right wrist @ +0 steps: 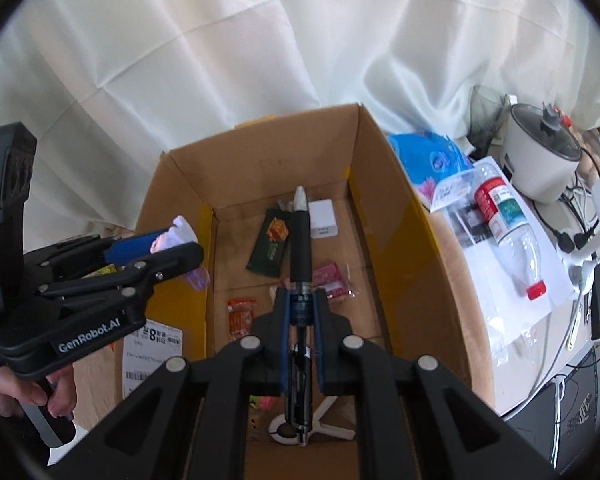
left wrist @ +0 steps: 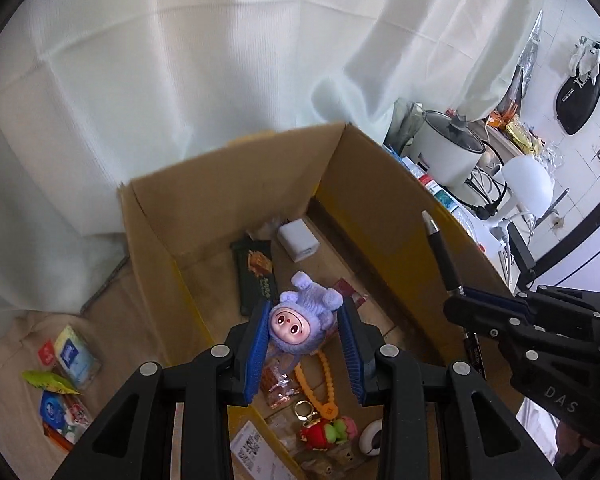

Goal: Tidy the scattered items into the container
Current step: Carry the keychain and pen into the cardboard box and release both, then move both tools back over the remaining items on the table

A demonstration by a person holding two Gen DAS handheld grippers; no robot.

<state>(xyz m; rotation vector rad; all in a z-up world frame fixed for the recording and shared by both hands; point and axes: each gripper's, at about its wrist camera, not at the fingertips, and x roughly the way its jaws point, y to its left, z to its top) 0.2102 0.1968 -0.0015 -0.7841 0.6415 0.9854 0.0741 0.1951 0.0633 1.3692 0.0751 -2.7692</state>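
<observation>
Right gripper (right wrist: 303, 312) clamps a pen (right wrist: 301, 240), long axis toward 12 o'clock, above the cardboard box (right wrist: 380, 184). Left gripper (left wrist: 306, 344), at 9 o'clock, grips a plush doll (left wrist: 300, 316) over the box too.

The box (right wrist: 384, 216) was plain brown cardboard, matt and faintly rough, with glossy yellow tape on its edges. The doll (left wrist: 300, 316) had fuzzy lilac plush fur and a smooth, shiny plastic face. The pen (right wrist: 301, 240) showed a matt black rubbery barrel and a silvery metallic tip. Both the left gripper (left wrist: 306, 344) and the right gripper (right wrist: 302, 308) were matt black plastic with ribbed blue pads and dull metal rivets. The curtain (left wrist: 180, 60) was creased white cloth. The bottle (right wrist: 508, 236) was clear glossy plastic. The charger (left wrist: 298, 242) was smooth white plastic.
</observation>
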